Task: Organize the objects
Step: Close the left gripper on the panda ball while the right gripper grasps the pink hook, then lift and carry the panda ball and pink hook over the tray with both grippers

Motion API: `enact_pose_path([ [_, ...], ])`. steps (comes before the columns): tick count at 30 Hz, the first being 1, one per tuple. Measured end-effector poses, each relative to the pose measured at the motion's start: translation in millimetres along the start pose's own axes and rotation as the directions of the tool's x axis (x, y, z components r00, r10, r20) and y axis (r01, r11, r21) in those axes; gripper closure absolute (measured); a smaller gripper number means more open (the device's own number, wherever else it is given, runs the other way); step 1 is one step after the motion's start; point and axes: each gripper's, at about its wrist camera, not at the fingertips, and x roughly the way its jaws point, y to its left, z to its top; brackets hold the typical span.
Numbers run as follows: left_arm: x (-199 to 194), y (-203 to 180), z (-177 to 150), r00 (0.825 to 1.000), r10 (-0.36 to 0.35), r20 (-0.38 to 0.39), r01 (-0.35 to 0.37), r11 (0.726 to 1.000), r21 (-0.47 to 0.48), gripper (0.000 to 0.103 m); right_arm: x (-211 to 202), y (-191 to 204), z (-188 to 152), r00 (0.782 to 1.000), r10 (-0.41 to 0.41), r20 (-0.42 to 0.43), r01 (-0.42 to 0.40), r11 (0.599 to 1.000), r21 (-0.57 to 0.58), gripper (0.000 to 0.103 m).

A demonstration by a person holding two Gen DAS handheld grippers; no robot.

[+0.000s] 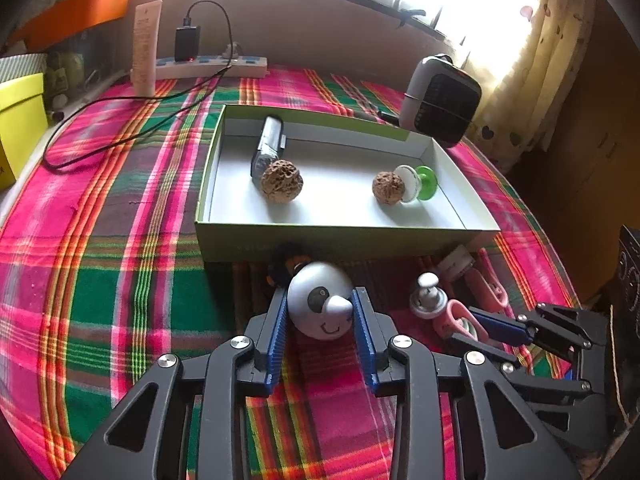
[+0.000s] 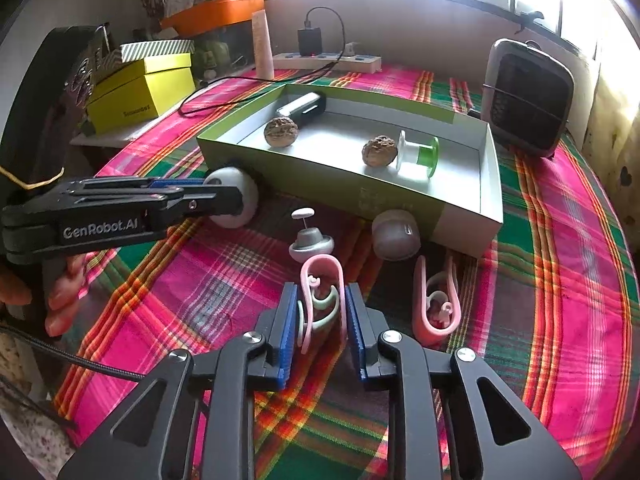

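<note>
A green-sided box (image 1: 336,243) (image 2: 320,180) with a white inside holds two walnuts (image 1: 281,181) (image 1: 387,187), a silver device (image 1: 269,140) and a green-and-white spool (image 1: 416,182). My left gripper (image 1: 320,300) is shut on a white panda-faced egg toy (image 1: 322,304) just in front of the box; the toy also shows in the right wrist view (image 2: 240,200). My right gripper (image 2: 320,308) is closed around a pink clip (image 2: 322,292) on the cloth. A second pink clip (image 2: 436,304), a small grey-white top (image 2: 310,240) and a white round object (image 2: 396,234) lie nearby.
The table has a plaid cloth (image 1: 120,280). A small heater (image 1: 440,100) stands at the back right, a power strip (image 1: 212,66) with a charger and cable at the back, a tube (image 1: 146,48) beside it, and a yellow box (image 2: 144,88) at the left.
</note>
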Motion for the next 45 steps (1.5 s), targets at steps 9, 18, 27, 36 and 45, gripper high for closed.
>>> enact_pose_path([
  [9,-12.0,1.7,-16.0,1.000,-0.017,-0.014,0.017,1.000,0.016,0.074,-4.8,-1.7,-3.4,1.000,-0.003,0.007,0.003,1.000,0.017,0.078],
  [18,-14.4,3.4,-21.9,0.999,-0.027,-0.019,0.027,0.999,0.018,0.074,-8.5,-2.5,-7.3,1.000,-0.024,0.005,0.024,1.000,0.011,0.078],
  [27,-5.0,1.5,-16.3,0.999,-0.029,-0.022,0.030,0.999,0.018,0.071,-6.6,-4.7,-7.5,0.999,-0.033,-0.006,0.033,0.999,0.017,0.078],
  [36,1.9,1.0,-8.5,1.000,-0.022,-0.022,0.022,1.000,0.010,0.068,-3.7,-2.7,-4.6,0.999,-0.051,-0.009,0.051,0.999,0.006,0.078],
  [45,6.5,0.0,-4.3,1.000,-0.004,-0.017,0.004,1.000,-0.018,0.069,-2.1,-2.2,-4.4,0.998,-0.059,-0.009,0.059,0.998,0.005,0.078],
])
